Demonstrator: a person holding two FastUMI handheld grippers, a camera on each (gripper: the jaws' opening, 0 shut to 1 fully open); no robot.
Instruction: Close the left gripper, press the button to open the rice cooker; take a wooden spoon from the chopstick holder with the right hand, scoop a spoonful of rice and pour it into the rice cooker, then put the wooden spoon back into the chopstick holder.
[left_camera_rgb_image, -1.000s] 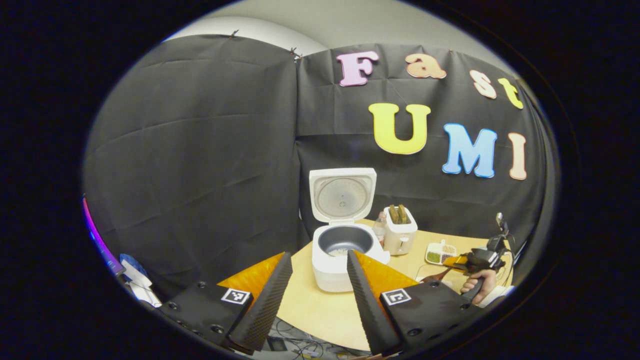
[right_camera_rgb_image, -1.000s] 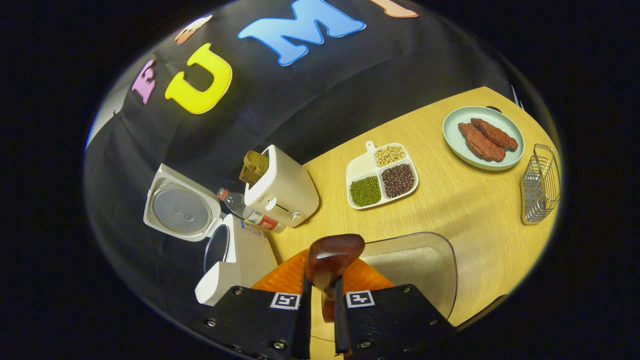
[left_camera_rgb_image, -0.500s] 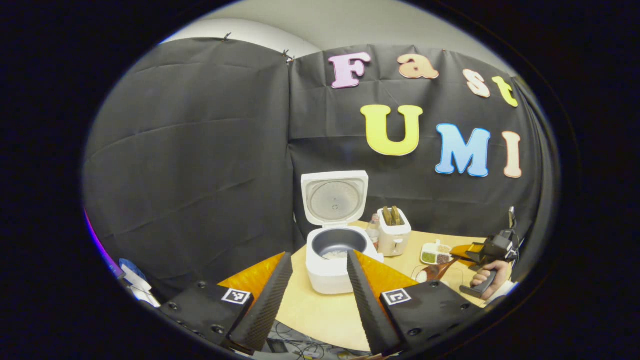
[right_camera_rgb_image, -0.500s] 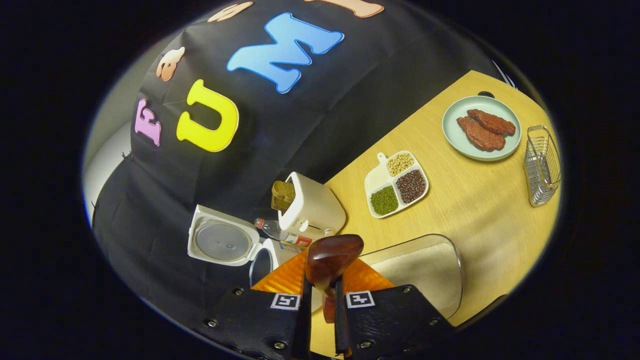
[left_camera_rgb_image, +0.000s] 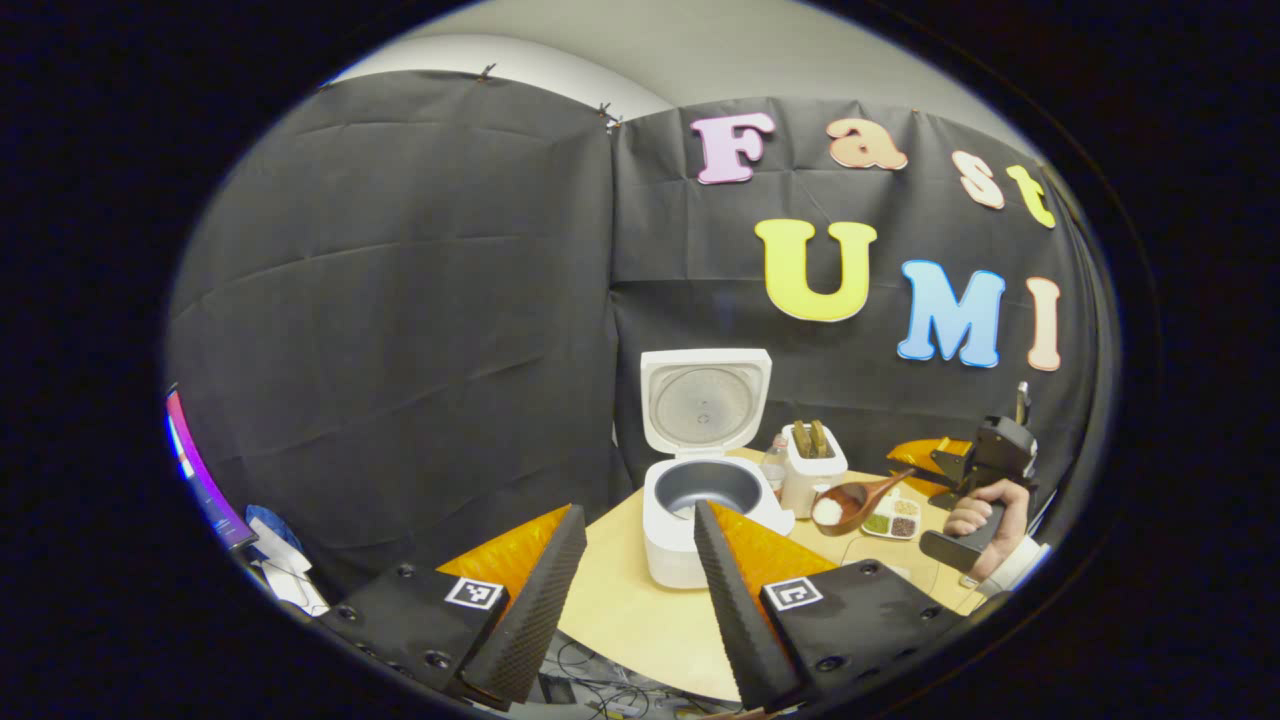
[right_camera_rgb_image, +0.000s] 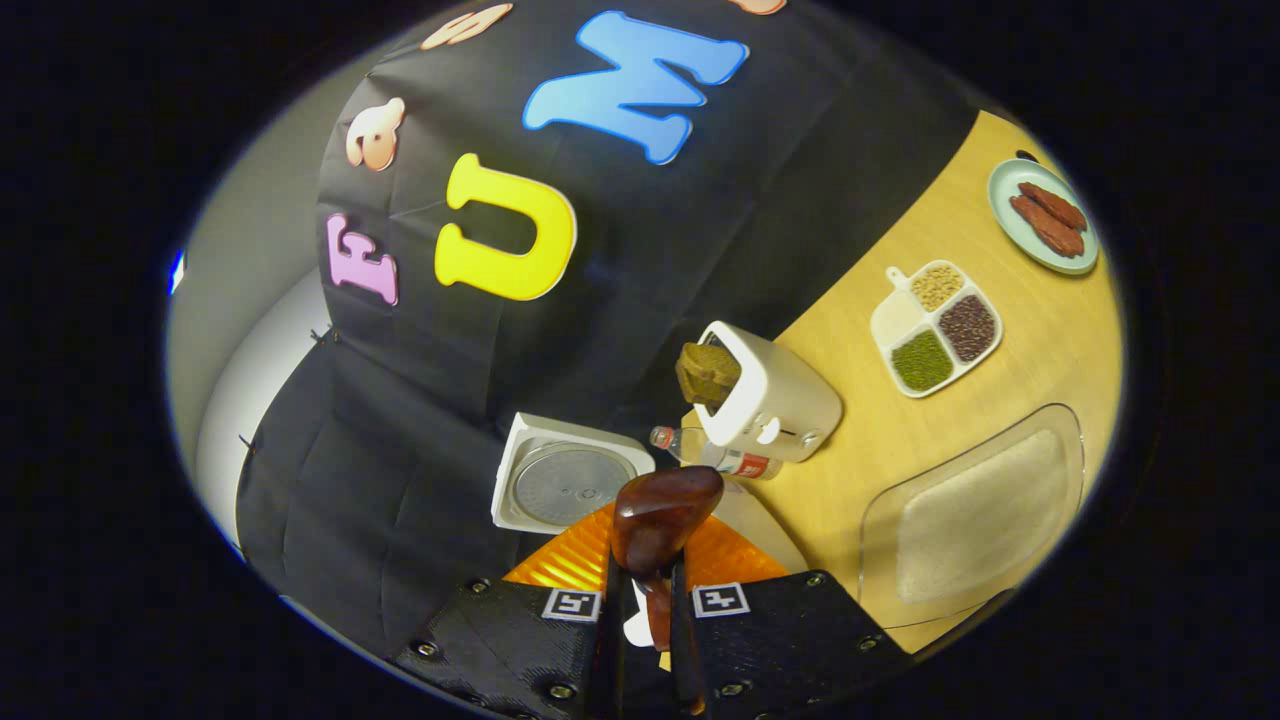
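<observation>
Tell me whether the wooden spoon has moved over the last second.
Yes. In the left gripper view the wooden spoon has risen off the table and gone left, toward the toaster and rice cooker.

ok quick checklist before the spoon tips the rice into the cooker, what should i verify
1. Lid open: ok. The rice cooker has its lid standing upright and the pot is exposed.
2. Spoon held firmly: ok. The right gripper has both fingers pressed on the wooden spoon handle.
3. Spoon loaded: ok. The left gripper view shows white rice in its bowl.
4. Spoon over the pot: not ok. It hangs beside the cooker, near the toaster, not above the opening.
5. Left gripper out of the way: ok. It is open and held back from the cooker.
6. Rice spilled on the table: cannot tell.
</observation>
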